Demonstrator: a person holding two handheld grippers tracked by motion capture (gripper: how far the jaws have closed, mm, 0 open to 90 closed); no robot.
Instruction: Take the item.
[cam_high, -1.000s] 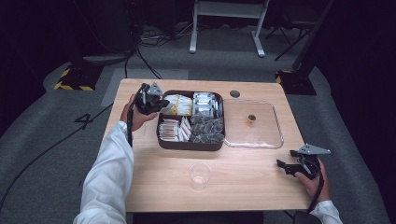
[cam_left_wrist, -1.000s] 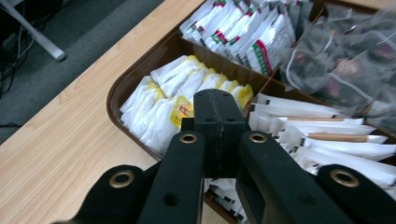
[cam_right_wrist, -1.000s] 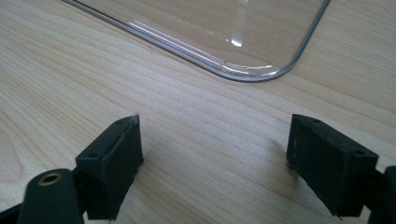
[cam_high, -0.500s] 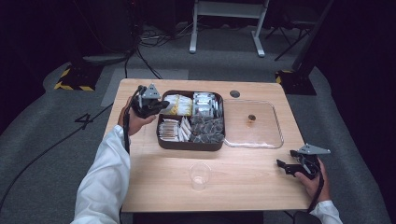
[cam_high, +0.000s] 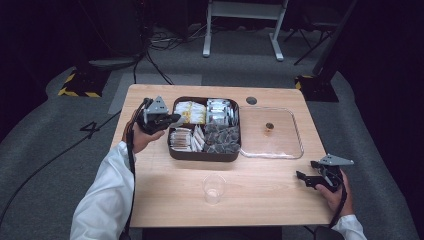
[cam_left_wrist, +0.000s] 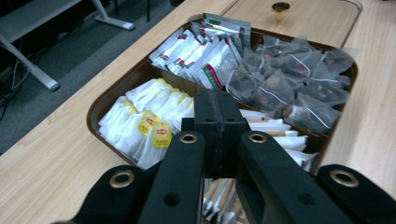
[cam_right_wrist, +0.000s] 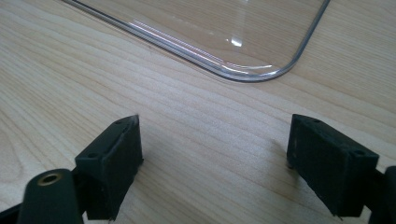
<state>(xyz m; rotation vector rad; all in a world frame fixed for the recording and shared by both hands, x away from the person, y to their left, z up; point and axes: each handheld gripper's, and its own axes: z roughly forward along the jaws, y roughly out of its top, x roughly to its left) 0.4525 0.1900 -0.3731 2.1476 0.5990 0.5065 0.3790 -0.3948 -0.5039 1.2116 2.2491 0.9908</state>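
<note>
Item: dark brown compartmented tray of tea bags, tabletop's far middle; left gripper, jaws together and empty, over its yellow-tagged white tea bags—part jaws before descending; right gripper, jaws apart, near-right corner.

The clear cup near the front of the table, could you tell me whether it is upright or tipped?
Upright: the clear cup stands on its base on the table, rim upward.
</note>
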